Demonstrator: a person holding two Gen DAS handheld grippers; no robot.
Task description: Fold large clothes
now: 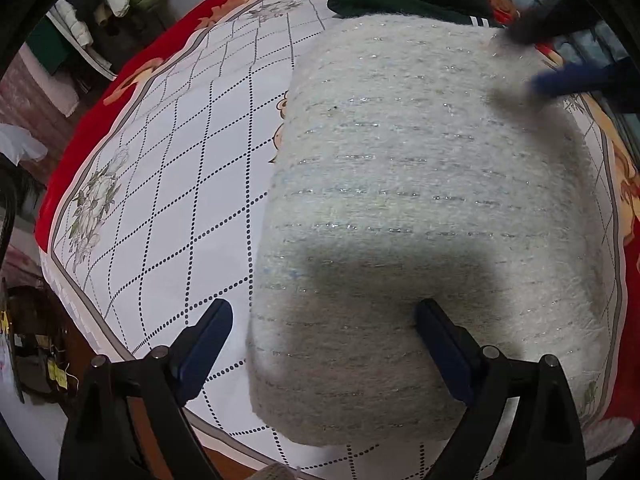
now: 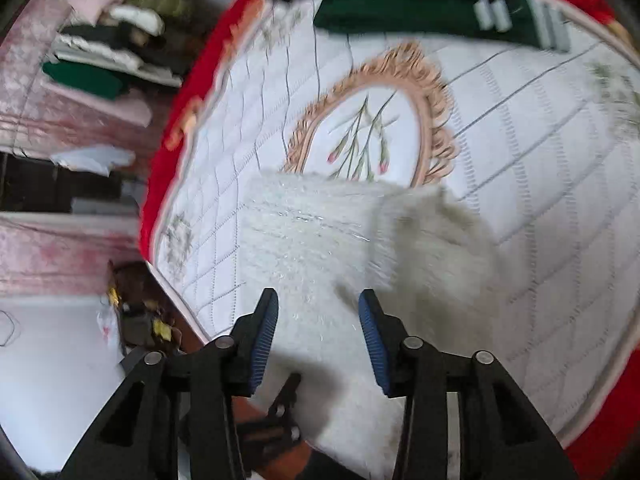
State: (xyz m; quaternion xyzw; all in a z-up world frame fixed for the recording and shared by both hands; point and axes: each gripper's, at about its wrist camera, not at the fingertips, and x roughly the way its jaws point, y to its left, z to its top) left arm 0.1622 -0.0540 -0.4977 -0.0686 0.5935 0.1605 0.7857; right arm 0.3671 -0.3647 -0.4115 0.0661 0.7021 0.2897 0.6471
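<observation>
Left gripper (image 1: 324,316) hangs over the near end of a fuzzy white sweater (image 1: 420,208) with its jaws spread wide, the left finger over the bare bedspread (image 1: 160,184) just beside the sweater's edge and the right finger over the knit itself; the pads press on nothing. To its left, the white quilted bedspread with its dotted diamond grid runs out to a red border, and past the bed's edge a pile of clothes (image 1: 104,4) sits farther off. Straight ahead of the fingers the sweater lies flat in a folded block with faint glittery stripes across it. Beyond its far end lies a dark green garment (image 1: 400,4) with white stripes. To the right, a blurred blue finger of the right gripper (image 1: 568,80) shows over the sweater's far right corner. Seen from its own camera, the right gripper (image 2: 318,320) is partly open above the sweater (image 2: 312,224), nothing between its pads, in a blurred picture. Ahead of it, an oval flower emblem (image 2: 368,136) marks the bedspread (image 2: 540,184), and the green garment (image 2: 400,16) lies beyond that.
</observation>
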